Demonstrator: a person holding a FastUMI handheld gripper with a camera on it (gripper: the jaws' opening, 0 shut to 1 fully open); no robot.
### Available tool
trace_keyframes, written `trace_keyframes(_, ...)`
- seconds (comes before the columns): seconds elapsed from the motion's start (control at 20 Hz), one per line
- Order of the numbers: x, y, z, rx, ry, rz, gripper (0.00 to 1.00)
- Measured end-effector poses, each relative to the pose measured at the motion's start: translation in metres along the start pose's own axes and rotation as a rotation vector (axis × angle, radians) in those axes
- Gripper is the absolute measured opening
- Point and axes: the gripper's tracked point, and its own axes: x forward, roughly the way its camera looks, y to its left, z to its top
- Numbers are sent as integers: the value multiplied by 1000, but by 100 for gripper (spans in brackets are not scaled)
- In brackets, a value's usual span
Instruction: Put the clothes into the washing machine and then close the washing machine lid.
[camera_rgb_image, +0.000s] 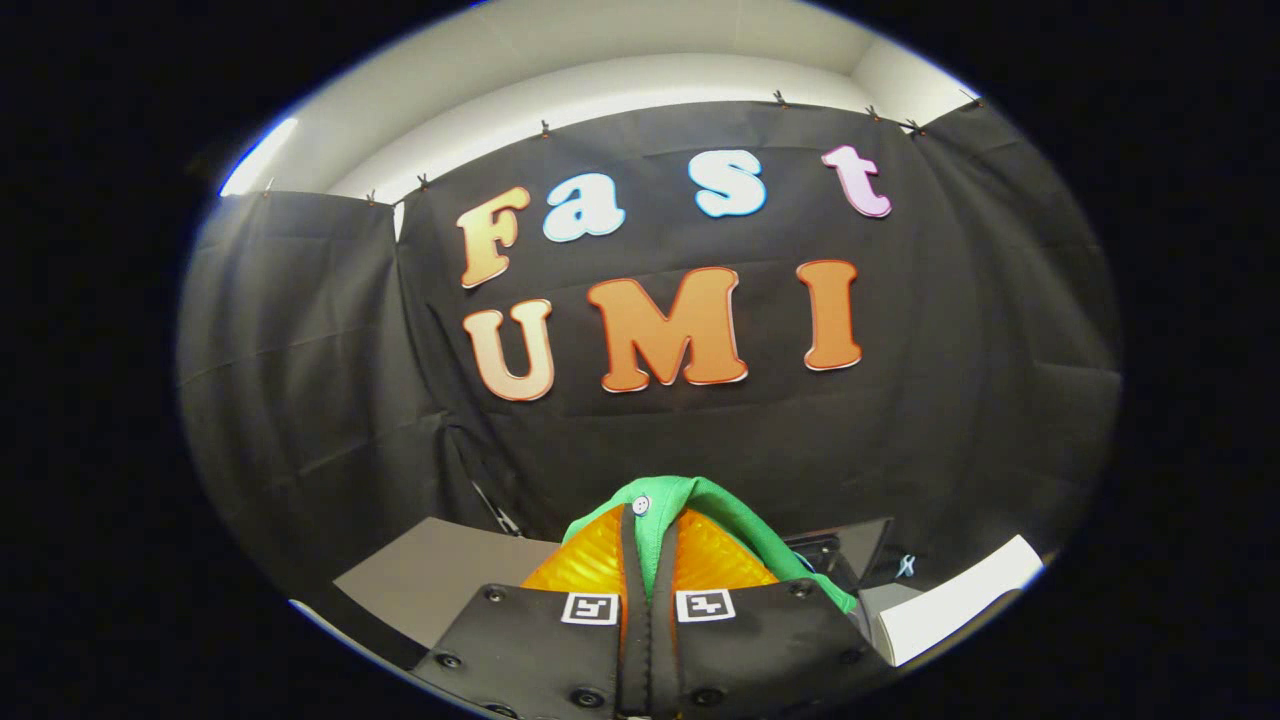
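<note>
My gripper is raised and points at the booth's black cloth wall. Its two fingers stand close together and pinch a green garment between them. The cloth has a small white button and drapes over the fingertips, falling to the right past the right finger. A dark device, possibly the washing machine, peeks out just beyond the fingers to the right; most of it is hidden behind the gripper.
A grey tabletop lies low beyond the fingers on the left. A white panel or edge sits low on the right. Black cloth walls close the booth all around.
</note>
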Motion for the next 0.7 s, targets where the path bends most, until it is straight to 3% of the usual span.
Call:
trace_keyframes(0.35, 6, -80, -38, 30, 60, -98, 8)
trace_keyframes(0.7, 22, -129, -107, 41, 176, -144, 8)
